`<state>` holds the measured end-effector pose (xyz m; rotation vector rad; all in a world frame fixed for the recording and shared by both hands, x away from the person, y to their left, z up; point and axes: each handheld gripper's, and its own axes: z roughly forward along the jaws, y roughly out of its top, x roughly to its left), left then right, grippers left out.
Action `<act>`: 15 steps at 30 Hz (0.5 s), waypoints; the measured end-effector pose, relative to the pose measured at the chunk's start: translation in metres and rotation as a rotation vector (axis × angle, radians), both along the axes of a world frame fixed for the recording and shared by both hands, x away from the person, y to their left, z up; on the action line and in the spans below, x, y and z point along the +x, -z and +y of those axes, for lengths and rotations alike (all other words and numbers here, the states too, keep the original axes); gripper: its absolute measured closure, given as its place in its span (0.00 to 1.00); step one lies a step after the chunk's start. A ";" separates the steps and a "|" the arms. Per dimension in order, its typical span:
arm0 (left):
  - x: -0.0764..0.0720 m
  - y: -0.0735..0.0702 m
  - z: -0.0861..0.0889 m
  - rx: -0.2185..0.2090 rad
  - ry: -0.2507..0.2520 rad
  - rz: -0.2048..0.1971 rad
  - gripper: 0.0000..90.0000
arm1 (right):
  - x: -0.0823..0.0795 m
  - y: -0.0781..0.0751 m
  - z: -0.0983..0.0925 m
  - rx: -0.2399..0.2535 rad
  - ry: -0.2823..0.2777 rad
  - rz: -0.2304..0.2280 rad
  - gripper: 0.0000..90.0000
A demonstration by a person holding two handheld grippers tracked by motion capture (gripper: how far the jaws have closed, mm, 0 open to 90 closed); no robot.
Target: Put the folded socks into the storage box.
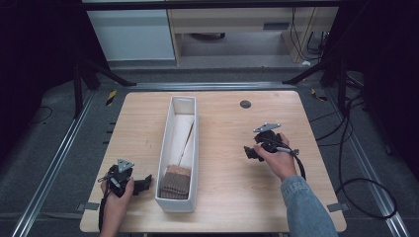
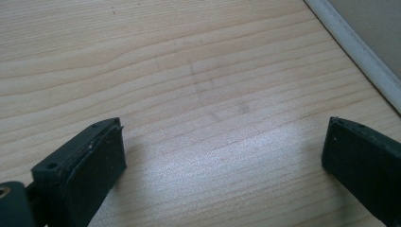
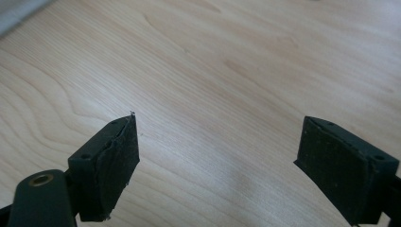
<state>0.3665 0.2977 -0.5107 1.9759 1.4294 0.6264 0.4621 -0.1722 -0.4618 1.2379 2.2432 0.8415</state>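
Both our tongs, left [image 1: 144, 184] and right [image 1: 249, 152], gape empty over bare tabletop [image 1: 232, 192]. Between them the long white bin [image 1: 167, 202] holds brown woven pieces [image 1: 176, 182]. We judge reaching in comes next.

A light wooden surface [image 1: 222, 197] with rounded corners is shown from above, its grain being seen close up in both gripper views. A small dark round disc [image 1: 245, 104] is set into the surface near its far edge. The surface is surrounded by grey floor [image 1: 54, 148], on which metal rails [image 1: 49, 163] run along both sides. Black cables [image 1: 365, 197] are looped on the floor at the right. Black frame struts [image 1: 106, 73] are angled down behind the surface, and pale cabinets [image 1: 131, 34] are placed beyond them.
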 end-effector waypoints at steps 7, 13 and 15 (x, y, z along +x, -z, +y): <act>0.000 0.000 0.000 0.000 0.000 0.000 0.00 | 0.011 0.019 -0.002 0.021 0.046 0.024 0.15; 0.000 0.000 0.000 -0.001 0.001 0.000 0.00 | 0.020 0.030 -0.002 0.054 0.109 0.019 0.13; 0.000 0.000 0.000 -0.002 0.004 0.002 0.00 | 0.020 0.032 -0.003 0.057 0.118 0.025 0.12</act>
